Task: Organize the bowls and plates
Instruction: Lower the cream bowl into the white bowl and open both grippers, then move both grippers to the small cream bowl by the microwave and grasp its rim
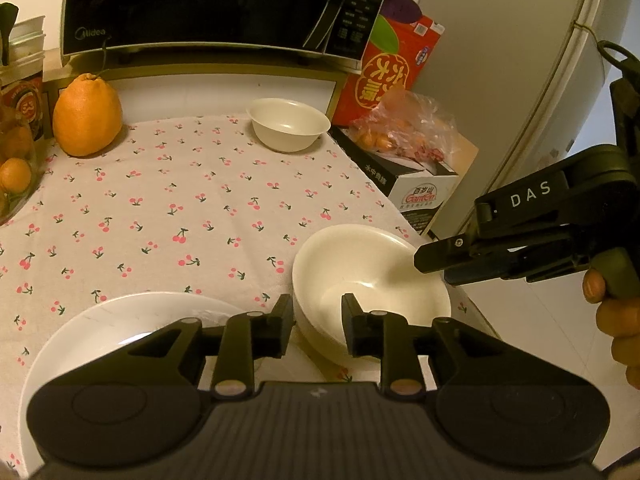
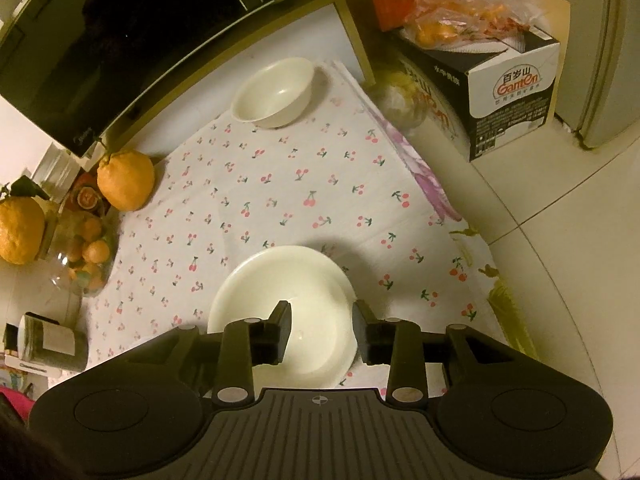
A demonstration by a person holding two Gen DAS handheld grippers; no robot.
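A large cream bowl sits near the table's right edge, on the cherry-print cloth; it also shows in the right wrist view. My left gripper is open, its jaws straddling the bowl's near-left rim. My right gripper is open over the same bowl, one finger inside and one outside the right rim; its fingertip reaches in from the right in the left wrist view. A white plate lies at the near left, partly hidden by my left gripper. A small cream bowl stands at the back, also seen in the right wrist view.
A microwave stands at the back. A large orange citrus sits back left, beside a glass bowl of small oranges. A red carton and a box with bagged fruit stand off the right edge. A fridge is at the right.
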